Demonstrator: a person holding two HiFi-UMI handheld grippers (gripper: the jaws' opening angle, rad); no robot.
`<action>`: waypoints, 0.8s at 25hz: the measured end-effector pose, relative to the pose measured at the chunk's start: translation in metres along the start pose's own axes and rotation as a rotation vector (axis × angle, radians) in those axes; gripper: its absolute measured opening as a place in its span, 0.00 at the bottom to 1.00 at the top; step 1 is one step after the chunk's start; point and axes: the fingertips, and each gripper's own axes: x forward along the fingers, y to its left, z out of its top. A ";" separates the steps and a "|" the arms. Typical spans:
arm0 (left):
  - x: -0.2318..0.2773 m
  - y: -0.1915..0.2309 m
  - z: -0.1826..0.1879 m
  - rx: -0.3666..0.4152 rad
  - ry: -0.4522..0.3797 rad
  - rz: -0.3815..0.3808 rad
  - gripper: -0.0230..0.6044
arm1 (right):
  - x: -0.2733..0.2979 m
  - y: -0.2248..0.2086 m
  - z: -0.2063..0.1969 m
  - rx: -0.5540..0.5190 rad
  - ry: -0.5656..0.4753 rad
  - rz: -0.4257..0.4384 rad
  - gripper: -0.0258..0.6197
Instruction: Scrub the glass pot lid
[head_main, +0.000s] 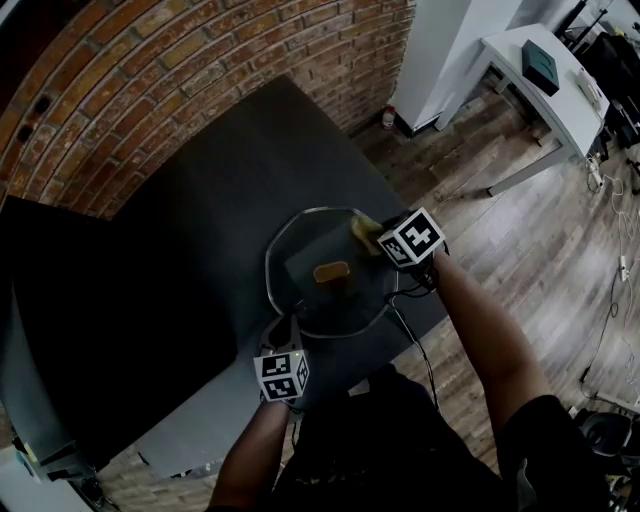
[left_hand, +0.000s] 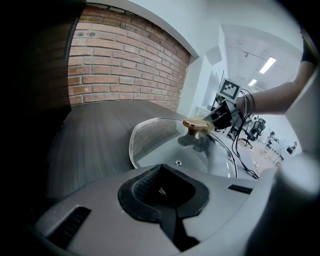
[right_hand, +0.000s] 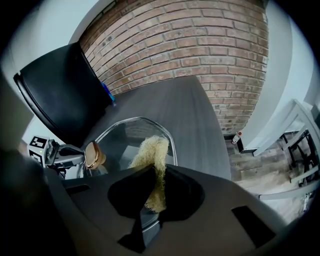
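Note:
The glass pot lid (head_main: 345, 300) lies on the dark table, its gold knob (head_main: 331, 271) pointing up. My left gripper (head_main: 285, 328) is at the lid's near left rim, and its jaws look shut on that rim. In the left gripper view the lid (left_hand: 155, 142) and knob (left_hand: 196, 123) lie just beyond the left gripper (left_hand: 161, 192). My right gripper (head_main: 378, 240) is at the far right rim, shut on a yellow fibrous scrubber (head_main: 363, 231). In the right gripper view the scrubber (right_hand: 152, 162) rises from the right gripper (right_hand: 152, 200) and rests on the lid (right_hand: 122, 137) beside the knob (right_hand: 93, 155).
The dark grey table (head_main: 200, 240) stands against a brick wall (head_main: 150, 60). A black chair back (right_hand: 60, 95) is at the table's left. A white desk (head_main: 545, 85) stands at the back right on the wooden floor (head_main: 560, 260). A small bottle (head_main: 387, 118) sits by the wall.

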 end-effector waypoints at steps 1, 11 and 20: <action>0.000 0.000 0.000 0.000 0.000 0.001 0.09 | 0.000 0.000 0.000 0.004 -0.003 -0.003 0.12; 0.000 -0.003 -0.001 0.001 0.003 -0.003 0.09 | -0.005 0.003 0.003 -0.063 -0.021 -0.066 0.12; 0.002 -0.003 -0.002 -0.004 0.013 -0.013 0.09 | -0.008 0.060 0.075 -0.305 -0.143 0.025 0.12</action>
